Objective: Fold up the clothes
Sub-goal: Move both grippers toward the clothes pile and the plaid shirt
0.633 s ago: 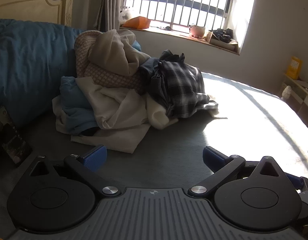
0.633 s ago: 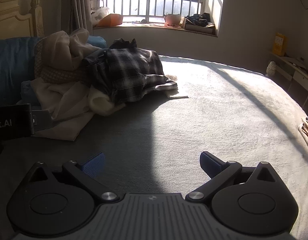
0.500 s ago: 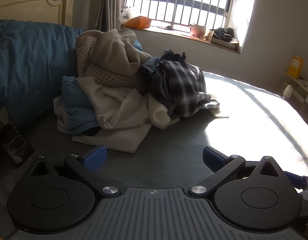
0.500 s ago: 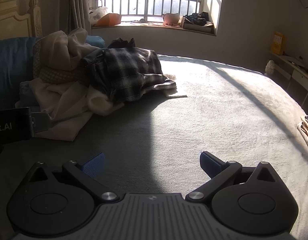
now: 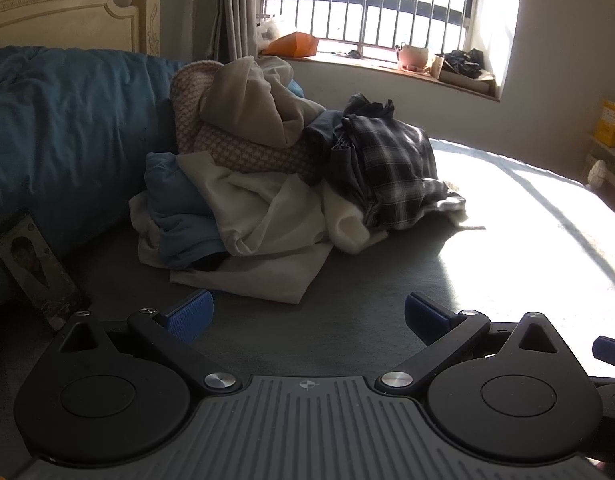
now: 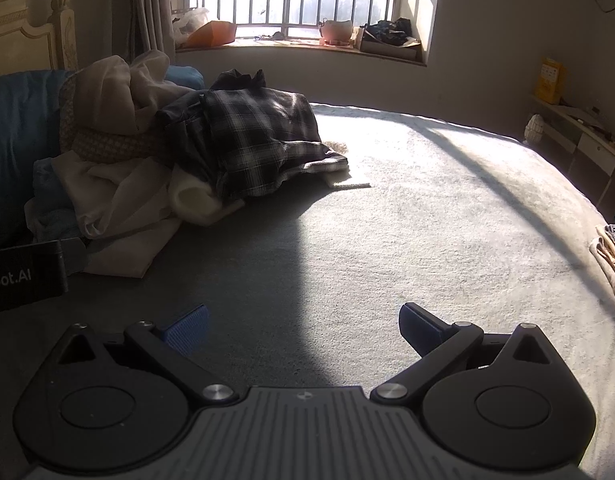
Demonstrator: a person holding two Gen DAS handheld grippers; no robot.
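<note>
With both pairs of jaws spread fully apart, nothing gripped: left gripper (image 5: pixel 307 316) and right gripper (image 6: pixel 303 326) released, blue pads (image 5: pixel 189 314) clear of all fabric, only bare bed cover (image 5: pixel 347 320) between them.

Left gripper: aimed downward over the shaded part of the bed cover, near the front edge of the clothes pile (image 5: pixel 275 184) but not touching it.

Right gripper: positioned over the boundary between shade and sunlight on the bed cover, well apart from the clothes pile, which sits to the upper left in that view.

Clothes pile: unfolded, heaped on the bed cover against the blue duvet (image 5: pixel 59 128). Contents, front to back:
- cream sheet-like garment (image 5: pixel 267 216), lowest layer, spread flat at the front edge;
- light blue garment (image 5: pixel 175 208), tucked into the left side;
- patterned pink-and-white knit (image 5: pixel 247 152), above the cream layer;
- beige garment (image 5: pixel 247 100), draped on top;
- dark plaid shirt (image 5: pixel 391 164), on the right side, slumped toward the sunlit area.

Surroundings:
- phone (image 5: pixel 35 268), propped against the duvet at far left, beside the left gripper's body;
- folded stack of clothes (image 6: pixel 613 252), at the right edge of the bed in the right wrist view, well apart from the pile;
- barred window (image 5: pixel 371 4) behind the bed, with a clay pot (image 5: pixel 413 56) and an orange bag (image 5: pixel 293 44) on the sill;
- cream headboard (image 5: pixel 67 4) above the duvet.
</note>
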